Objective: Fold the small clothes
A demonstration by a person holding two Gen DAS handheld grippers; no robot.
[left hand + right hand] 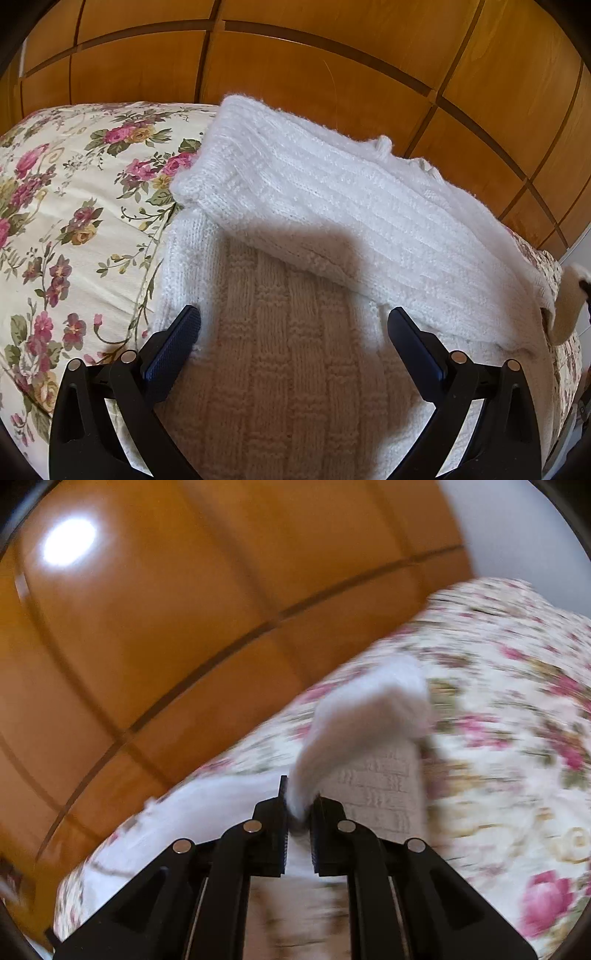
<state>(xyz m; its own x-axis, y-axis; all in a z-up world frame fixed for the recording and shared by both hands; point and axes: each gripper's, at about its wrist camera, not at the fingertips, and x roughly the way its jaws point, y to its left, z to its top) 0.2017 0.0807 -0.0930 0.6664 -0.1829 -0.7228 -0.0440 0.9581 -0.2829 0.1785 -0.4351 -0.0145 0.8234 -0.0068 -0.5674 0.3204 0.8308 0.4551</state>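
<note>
A white knitted sweater (288,369) lies on a floral bedspread (74,221), with one sleeve (332,206) folded across its body. My left gripper (293,325) is open and empty, its fingers hovering over the sweater's body near its left edge. My right gripper (300,805) is shut on the sweater's other sleeve (362,716) and holds it lifted above the sweater (384,786); this view is motion-blurred. The lifted sleeve also shows at the right edge of the left wrist view (569,302).
A wooden panelled wardrobe (295,66) stands close behind the bed and also fills the left of the right wrist view (147,627). The floral bedspread (517,738) extends around the sweater on both sides.
</note>
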